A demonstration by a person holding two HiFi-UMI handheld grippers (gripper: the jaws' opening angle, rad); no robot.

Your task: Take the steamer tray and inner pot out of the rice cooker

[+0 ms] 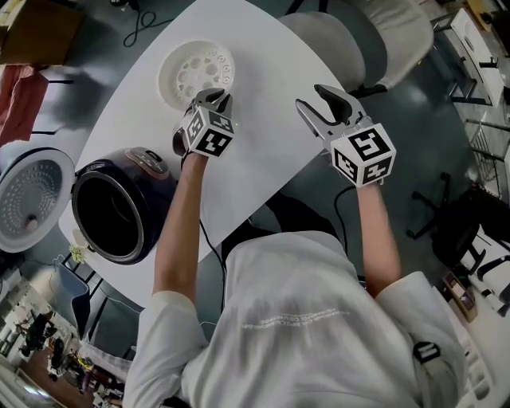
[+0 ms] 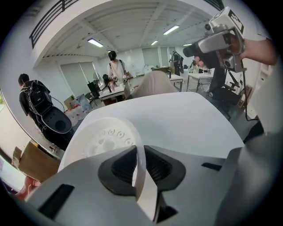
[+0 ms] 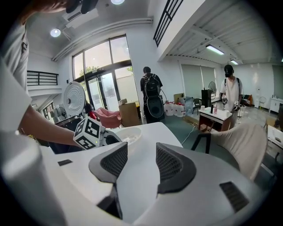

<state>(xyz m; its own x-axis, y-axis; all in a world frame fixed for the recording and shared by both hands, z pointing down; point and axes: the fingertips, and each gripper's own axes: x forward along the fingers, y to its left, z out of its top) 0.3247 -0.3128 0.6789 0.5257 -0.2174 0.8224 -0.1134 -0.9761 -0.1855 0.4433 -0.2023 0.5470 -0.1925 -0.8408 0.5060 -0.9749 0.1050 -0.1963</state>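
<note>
The white perforated steamer tray [image 1: 195, 72] [image 2: 101, 137] lies flat at the far left part of the white table [image 1: 263, 119]; I cannot tell whether it rests on it. My left gripper [image 1: 213, 100] [image 2: 138, 152] is shut on the tray's near rim, which shows thin and white between the pads. The dark rice cooker [image 1: 119, 211] stands at the table's near left edge, its lid [image 1: 32, 195] swung open and its dark inner pot [image 1: 107, 215] inside. My right gripper [image 1: 323, 102] [image 3: 140, 154] hovers open over the bare table to the right, holding nothing.
A padded chair [image 1: 358, 32] stands beyond the table's far right edge. A black cable [image 1: 147, 20] lies on the floor at the far left. Other desks and several standing people are in the room's background.
</note>
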